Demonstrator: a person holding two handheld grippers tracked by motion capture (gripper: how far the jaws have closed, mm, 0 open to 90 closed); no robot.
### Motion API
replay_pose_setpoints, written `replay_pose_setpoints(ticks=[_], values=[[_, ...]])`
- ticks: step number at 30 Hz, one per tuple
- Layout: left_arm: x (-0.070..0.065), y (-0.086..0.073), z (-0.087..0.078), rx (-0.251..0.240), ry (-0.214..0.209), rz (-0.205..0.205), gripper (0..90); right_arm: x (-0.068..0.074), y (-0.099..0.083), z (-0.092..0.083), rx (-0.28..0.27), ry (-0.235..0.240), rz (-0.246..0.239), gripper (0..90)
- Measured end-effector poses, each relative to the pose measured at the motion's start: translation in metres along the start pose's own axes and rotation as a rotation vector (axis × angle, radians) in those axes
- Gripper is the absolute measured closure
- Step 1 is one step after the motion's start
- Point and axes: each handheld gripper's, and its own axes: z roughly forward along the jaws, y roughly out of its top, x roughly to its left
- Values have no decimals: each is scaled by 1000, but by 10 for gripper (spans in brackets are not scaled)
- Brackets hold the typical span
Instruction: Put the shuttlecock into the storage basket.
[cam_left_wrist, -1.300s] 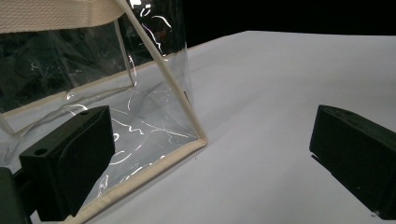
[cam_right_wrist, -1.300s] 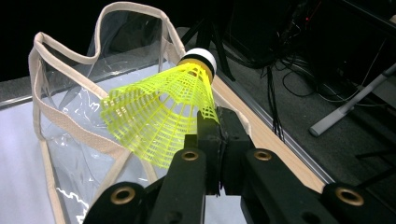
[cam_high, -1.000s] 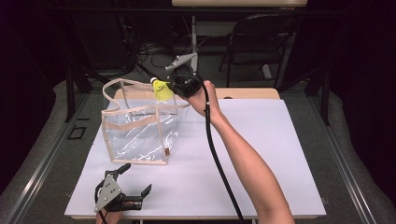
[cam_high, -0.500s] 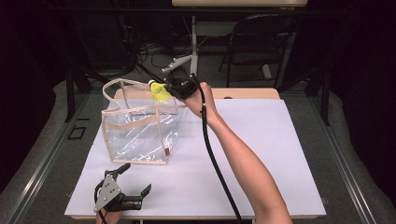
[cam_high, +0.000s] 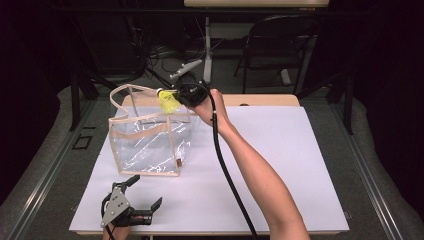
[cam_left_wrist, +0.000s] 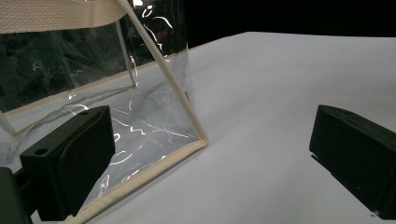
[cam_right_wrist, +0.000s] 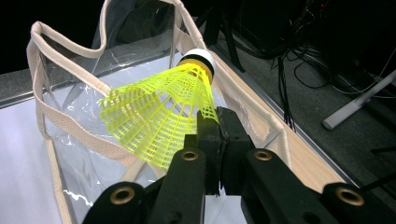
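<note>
Shuttlecock (cam_right_wrist: 159, 116) in right claw (cam_right_wrist: 212, 121) (pinched) | above bag (cam_high: 150, 145) rim | white table (cam_high: 300, 165) beside

Shuttlecock (cam_high: 169, 101) above bag (cam_high: 150, 145) on table (cam_high: 280, 165)

Right gripper (cam_high: 176, 96) jaws pinched together (arm outstretched), left gripper (cam_high: 142, 197) jaws apart.

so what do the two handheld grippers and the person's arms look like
Both are black two-jaw tools. The left gripper has blocky black jaws and a grey three-cornered plate on top. The right gripper has the same grey plate, brass-ringed holes on its jaw arms, and a thick black cable trailing along the right forearm, which is bare, no sleeve.
</note>
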Motion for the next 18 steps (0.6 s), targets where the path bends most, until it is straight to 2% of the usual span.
replay_pose_setpoints(ticks=[18], values=[[0,0,0,-1,1,-2,2,-1,6,8,7,-15,-64,892]])
